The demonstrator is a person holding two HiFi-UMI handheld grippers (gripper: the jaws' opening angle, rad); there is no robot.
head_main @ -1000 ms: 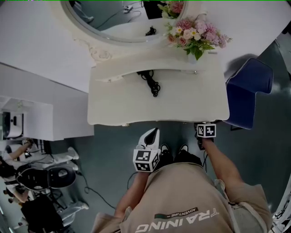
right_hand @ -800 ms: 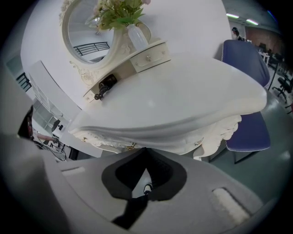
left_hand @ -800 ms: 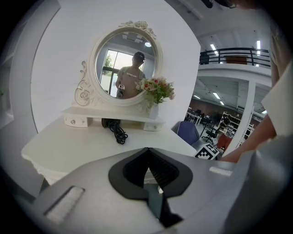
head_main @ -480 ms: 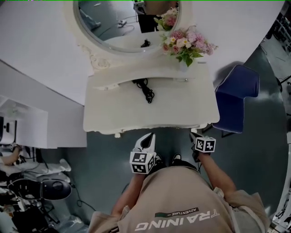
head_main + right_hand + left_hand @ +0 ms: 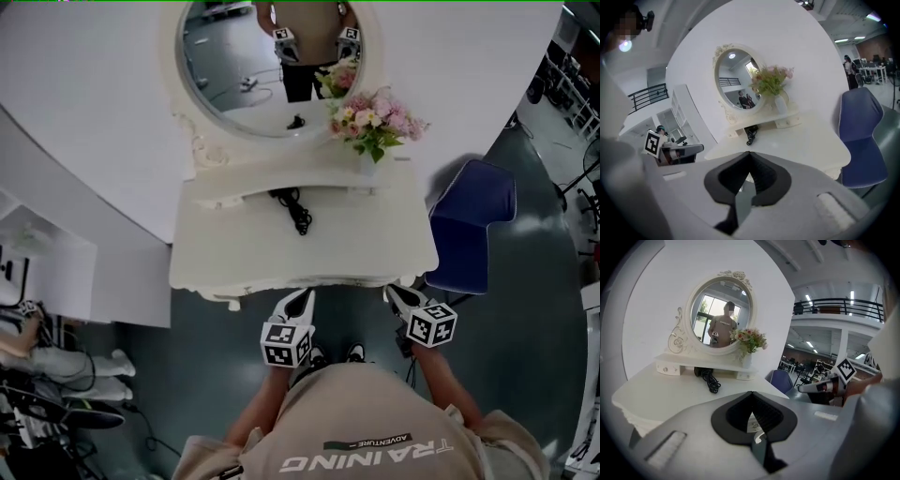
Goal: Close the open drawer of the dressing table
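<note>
Print legible on the person's shirt (image 5: 375, 422) only, seen upside down in the head view: large white "TRAINING", and above it a small dark patch reading "ADVENTURE". No other readable text.

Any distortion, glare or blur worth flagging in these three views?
Head view: sharp, even light, fisheye curving the wall behind the cream dressing table. Left gripper view: dark round vignette, bright ceiling strips at right, a mosaic patch inside the oval white-framed mirror. Right gripper view: same vignette, mosaic patch top left.

A tan short-sleeved T-shirt (image 5: 366, 422) reads TRAINING in white; the shoes (image 5: 354, 353) are dark. The left tool (image 5: 300, 298) and right tool (image 5: 394, 293) are white with black-and-white marker cubes (image 5: 286, 344).
</note>
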